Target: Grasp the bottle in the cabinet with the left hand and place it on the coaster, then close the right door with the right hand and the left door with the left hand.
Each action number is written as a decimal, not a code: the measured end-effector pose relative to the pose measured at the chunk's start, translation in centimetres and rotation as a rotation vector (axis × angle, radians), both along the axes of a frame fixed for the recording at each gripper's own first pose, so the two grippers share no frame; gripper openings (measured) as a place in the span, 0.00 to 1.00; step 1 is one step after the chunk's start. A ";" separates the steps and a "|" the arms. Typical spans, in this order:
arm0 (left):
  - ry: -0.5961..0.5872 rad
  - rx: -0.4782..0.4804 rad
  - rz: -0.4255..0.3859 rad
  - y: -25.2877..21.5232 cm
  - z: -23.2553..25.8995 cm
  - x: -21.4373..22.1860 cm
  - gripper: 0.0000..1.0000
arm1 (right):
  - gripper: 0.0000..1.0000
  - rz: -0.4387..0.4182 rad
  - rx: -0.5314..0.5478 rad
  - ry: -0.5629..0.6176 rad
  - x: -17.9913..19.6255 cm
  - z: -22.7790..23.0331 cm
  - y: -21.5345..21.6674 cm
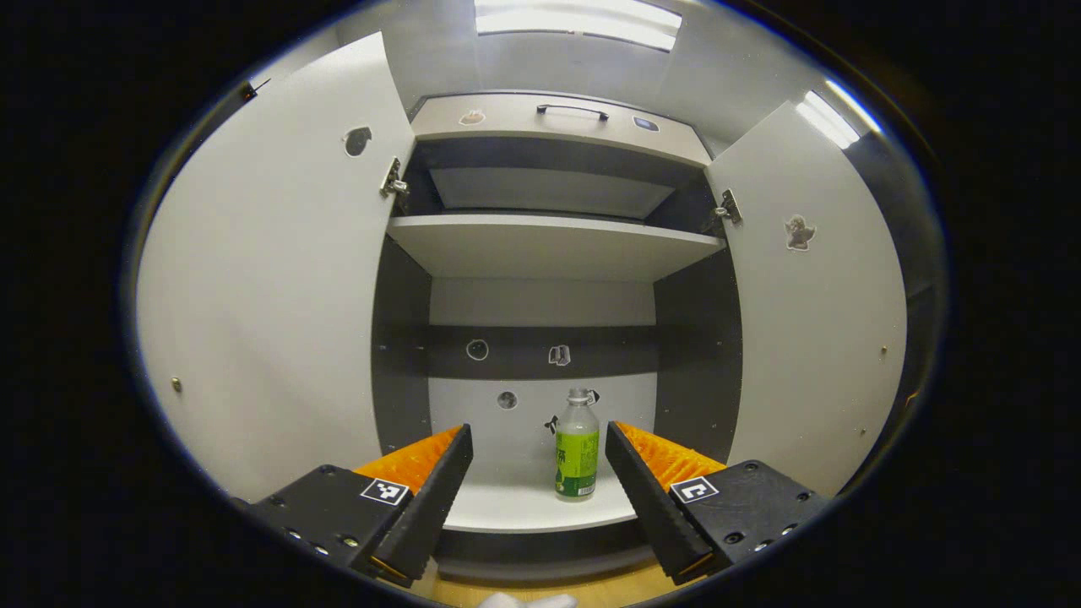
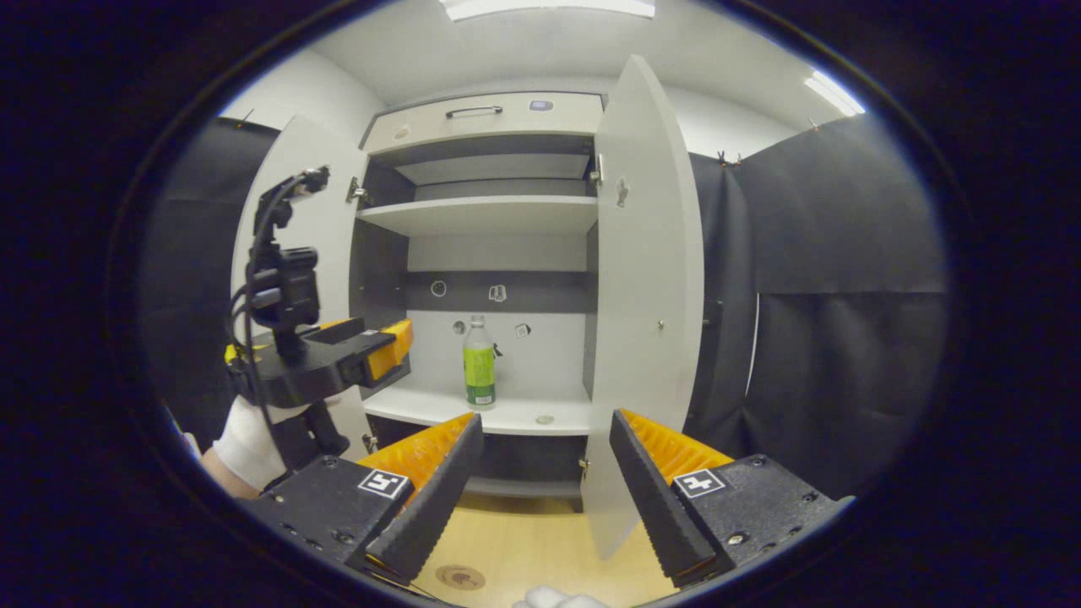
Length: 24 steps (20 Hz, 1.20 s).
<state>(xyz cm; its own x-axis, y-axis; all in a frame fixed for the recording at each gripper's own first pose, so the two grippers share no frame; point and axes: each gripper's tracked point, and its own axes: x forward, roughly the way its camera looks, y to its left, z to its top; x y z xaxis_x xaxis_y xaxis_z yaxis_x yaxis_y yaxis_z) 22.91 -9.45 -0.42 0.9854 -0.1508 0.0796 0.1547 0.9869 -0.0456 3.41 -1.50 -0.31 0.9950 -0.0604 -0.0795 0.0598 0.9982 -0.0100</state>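
Observation:
A clear bottle (image 1: 577,443) with a green label and pale cap stands upright on the cabinet's lower shelf (image 1: 524,507). My left gripper (image 1: 539,431) is open in front of the shelf, and the bottle stands farther in, closer to the right-hand finger. From the right gripper view, the bottle (image 2: 479,363) is in the open cabinet and the left gripper (image 2: 390,346) hovers to its left, held by a gloved hand (image 2: 249,443). My right gripper (image 2: 546,422) is open and holds nothing, low in front of the cabinet. A round brown coaster (image 2: 459,578) lies on the wooden surface (image 2: 540,540) below.
Both cabinet doors stand wide open: the left door (image 1: 270,295) and the right door (image 1: 815,295), whose edge (image 2: 646,295) is just beyond my right gripper. An upper shelf (image 1: 549,241) is bare. A drawer with a dark handle (image 1: 572,110) tops the cabinet.

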 end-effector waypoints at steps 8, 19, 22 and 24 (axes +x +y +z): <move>0.071 -0.008 0.017 -4.8 -5.0 11.2 0.96 | 0.99 -0.025 -0.026 0.030 -0.3 0.4 -0.5; 0.176 0.027 0.086 -6.2 -11.6 17.9 0.85 | 0.99 -0.066 -0.039 0.062 -1.0 -0.1 -1.3; 0.182 0.004 0.081 -5.5 -11.1 17.1 0.74 | 0.99 -0.083 -0.029 0.059 -1.0 -0.1 -1.3; 0.150 -0.022 0.061 -5.0 -9.6 15.5 0.77 | 0.99 -0.090 -0.023 0.056 -0.8 0.0 -1.3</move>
<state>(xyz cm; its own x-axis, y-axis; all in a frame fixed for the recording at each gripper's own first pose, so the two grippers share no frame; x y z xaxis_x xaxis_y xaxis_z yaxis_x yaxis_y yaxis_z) 38.41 -14.42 -10.04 0.9937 -0.0903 -0.0662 0.0845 0.9928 -0.0853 2.57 -2.76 -0.28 0.9794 -0.1521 -0.1326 0.1482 0.9882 -0.0390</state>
